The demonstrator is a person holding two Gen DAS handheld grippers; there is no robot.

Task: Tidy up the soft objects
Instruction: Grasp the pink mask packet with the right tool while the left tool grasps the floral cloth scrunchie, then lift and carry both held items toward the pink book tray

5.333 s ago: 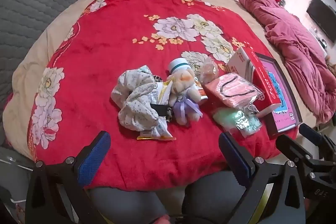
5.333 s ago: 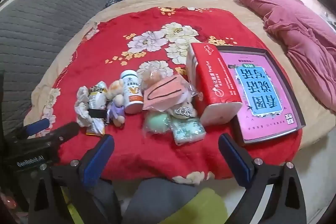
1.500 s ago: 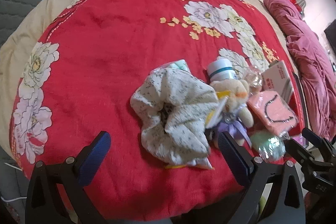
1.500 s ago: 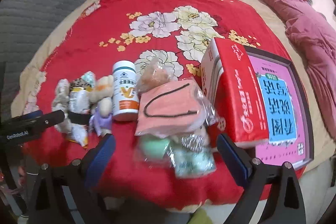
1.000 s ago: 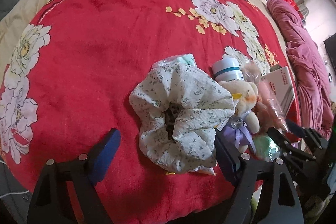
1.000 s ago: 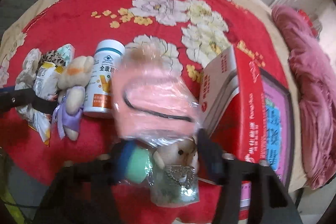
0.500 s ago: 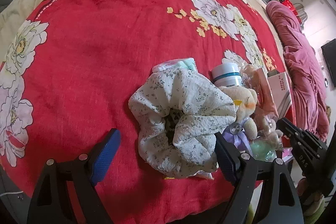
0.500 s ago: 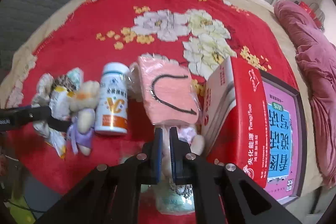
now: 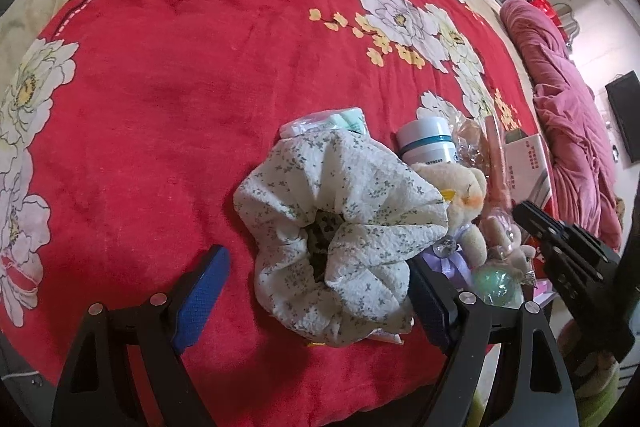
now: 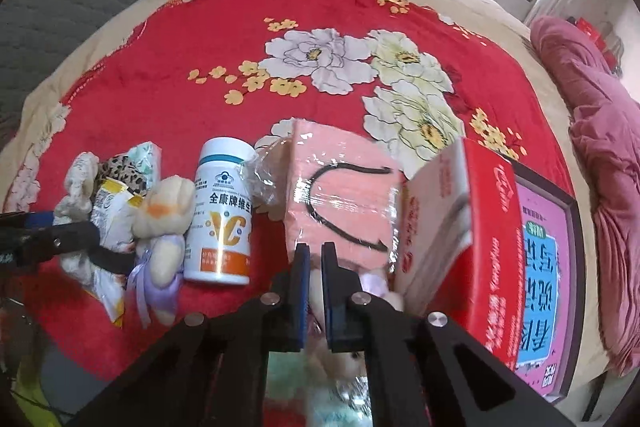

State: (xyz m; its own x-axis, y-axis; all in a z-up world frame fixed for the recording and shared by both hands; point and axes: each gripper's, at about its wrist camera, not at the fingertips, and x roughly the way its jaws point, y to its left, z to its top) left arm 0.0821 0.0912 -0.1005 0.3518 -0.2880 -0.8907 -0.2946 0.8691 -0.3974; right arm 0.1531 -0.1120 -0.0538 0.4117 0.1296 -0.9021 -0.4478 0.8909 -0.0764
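Note:
A white floral scrunchie lies on the red flowered blanket. My left gripper stands open around it, one blue pad on each side. A small plush bear with a purple bow lies against the scrunchie's right side. My right gripper is shut on the near edge of a pink cloth item in clear wrap, which stands tipped up off the blanket. In the left wrist view the right gripper's tip sits to the right of the bear. More small plush things under the right gripper are blurred.
A white vitamin bottle lies between the bear and the pink packet. A red tissue box leans on a pink framed book at the right. A pink quilt lies beyond. The blanket's front edge is close below both grippers.
My right gripper has shut on the pink packet's near edge and tipped it up from lying flat. The left gripper has stayed open around the scrunchie.

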